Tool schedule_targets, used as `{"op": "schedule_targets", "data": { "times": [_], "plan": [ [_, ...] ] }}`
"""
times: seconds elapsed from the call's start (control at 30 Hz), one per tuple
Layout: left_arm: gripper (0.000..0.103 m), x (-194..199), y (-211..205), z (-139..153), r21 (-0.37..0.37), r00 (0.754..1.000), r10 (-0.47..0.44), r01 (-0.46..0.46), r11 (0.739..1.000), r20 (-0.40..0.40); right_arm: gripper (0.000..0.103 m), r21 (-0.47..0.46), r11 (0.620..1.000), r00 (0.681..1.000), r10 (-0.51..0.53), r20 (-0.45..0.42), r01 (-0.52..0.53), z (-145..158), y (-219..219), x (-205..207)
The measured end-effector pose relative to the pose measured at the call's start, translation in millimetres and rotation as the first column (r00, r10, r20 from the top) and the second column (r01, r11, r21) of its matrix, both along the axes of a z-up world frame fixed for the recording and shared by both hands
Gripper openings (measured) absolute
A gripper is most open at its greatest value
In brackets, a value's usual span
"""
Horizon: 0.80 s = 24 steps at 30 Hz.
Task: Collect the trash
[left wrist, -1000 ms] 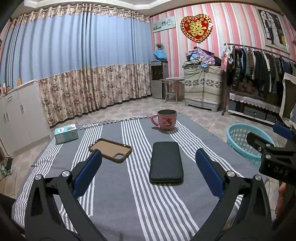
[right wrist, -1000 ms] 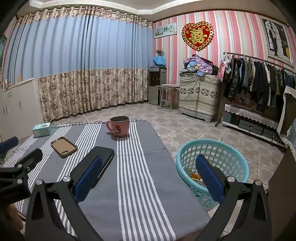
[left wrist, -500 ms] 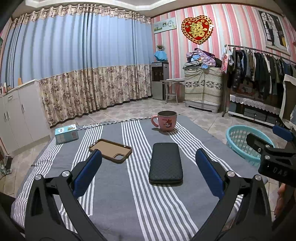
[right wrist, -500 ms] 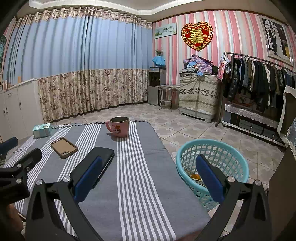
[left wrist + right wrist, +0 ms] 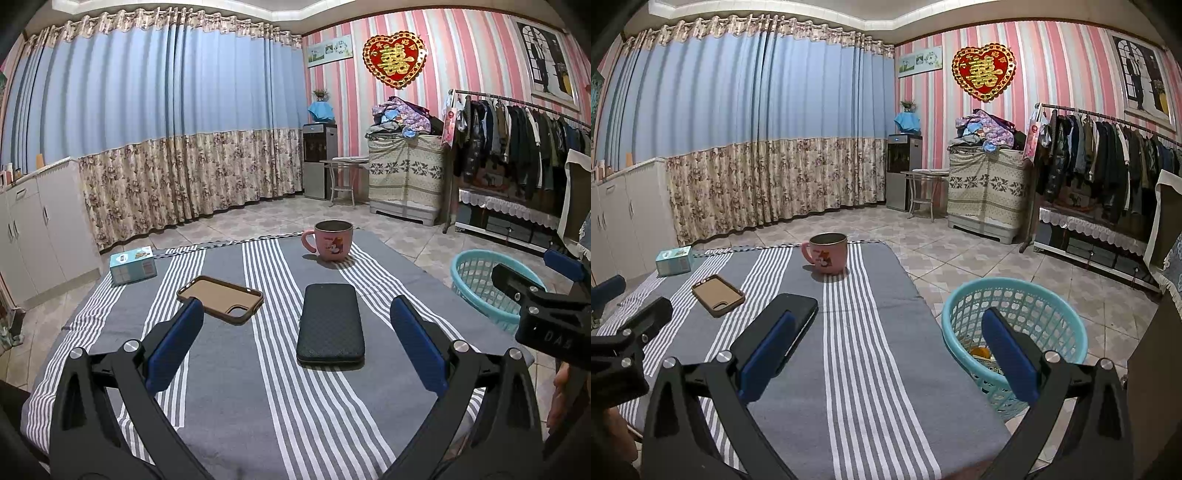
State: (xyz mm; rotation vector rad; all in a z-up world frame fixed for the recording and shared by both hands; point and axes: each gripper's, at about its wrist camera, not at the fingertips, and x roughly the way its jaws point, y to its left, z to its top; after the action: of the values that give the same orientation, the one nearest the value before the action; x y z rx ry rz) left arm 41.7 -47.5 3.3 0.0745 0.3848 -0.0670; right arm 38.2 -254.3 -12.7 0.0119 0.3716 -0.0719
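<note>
A turquoise basket [image 5: 1015, 325] stands on the floor right of the table, with orange and pale scraps at its bottom; it also shows in the left wrist view [image 5: 476, 280]. My left gripper [image 5: 295, 339] is open and empty above the near table, over the striped cloth [image 5: 280, 398]. My right gripper [image 5: 886, 350] is open and empty above the table's right edge, its right finger in front of the basket. On the cloth lie a black phone [image 5: 330, 321], a brown phone case [image 5: 219, 299], a pink mug [image 5: 332, 245] and a small blue box [image 5: 133, 265].
White cabinets [image 5: 33, 229] stand at the left. Blue curtains [image 5: 166, 110] fill the back wall. A clothes rack [image 5: 517, 147], a covered cabinet [image 5: 406, 177] and a water dispenser [image 5: 319, 158] stand at the back right on tiled floor [image 5: 979, 258].
Both views have shifted very slightly; the grippers stay open and empty and nothing on the table has moved.
</note>
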Motion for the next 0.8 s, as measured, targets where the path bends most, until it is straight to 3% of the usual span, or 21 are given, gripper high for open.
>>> {"op": "schedule_targets", "data": {
  "times": [0.8],
  "plan": [
    [0.098, -3.5, -4.6, 3.2, 0.000, 1.000, 0.001, -0.001, 1.000, 0.008, 0.099, 0.002, 1.000, 1.000, 0.000, -0.001, 0.000, -0.3, 0.4, 0.0]
  ]
}}
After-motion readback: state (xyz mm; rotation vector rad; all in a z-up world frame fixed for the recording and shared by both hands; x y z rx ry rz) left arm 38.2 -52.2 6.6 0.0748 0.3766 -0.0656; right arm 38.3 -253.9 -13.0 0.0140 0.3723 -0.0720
